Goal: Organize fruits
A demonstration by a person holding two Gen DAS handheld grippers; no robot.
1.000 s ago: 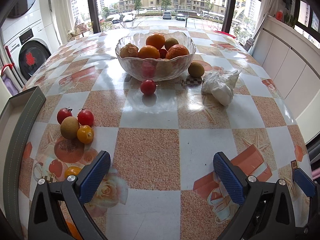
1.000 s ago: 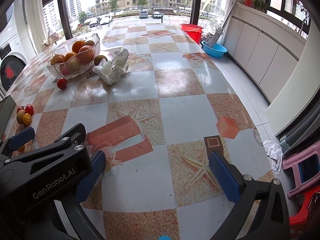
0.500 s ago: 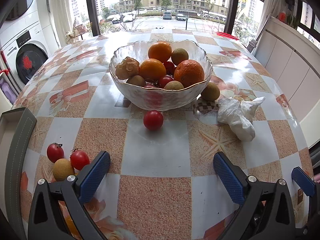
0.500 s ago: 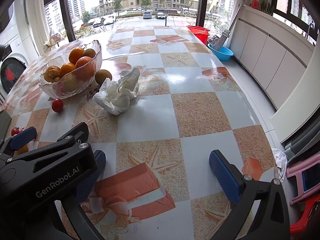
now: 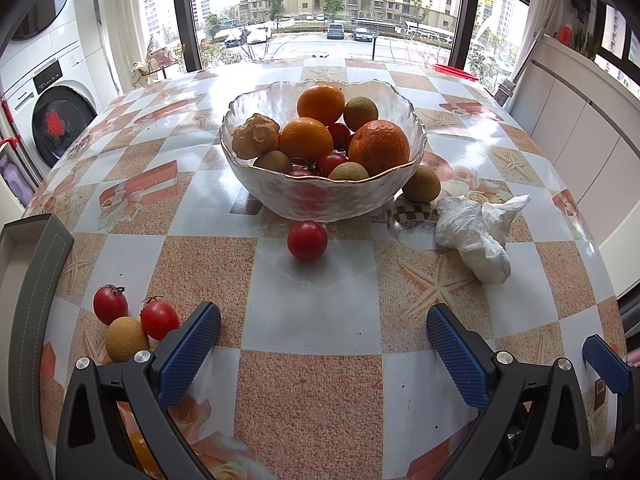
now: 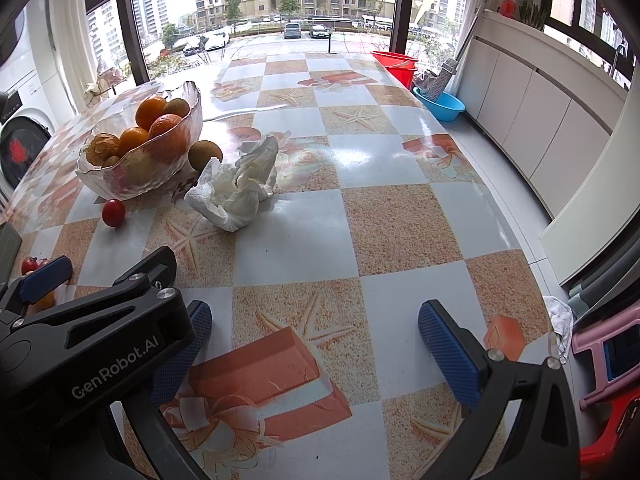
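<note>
Both grippers — left gripper (image 5: 323, 334), right gripper (image 6: 315, 330) — have fingers spread wide, empty. I'm lined up on the loose red tomato (image 5: 307, 240) mid-worktop, just before the glass bowl (image 5: 280, 196) — its likely home.

One bowl (image 5: 320, 196); three oranges (image 5: 306, 138); one tissue (image 5: 476, 232).

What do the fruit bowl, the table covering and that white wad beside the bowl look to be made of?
Bowl: seemingly clear textured glass, since the fruit shows through its wall; wavy gold-tinted rim. Table covering: probably glossy printed vinyl or oilcloth, as window glare reflects off it. White wad: crumpled thin plastic or tissue; hard to tell which.
</note>
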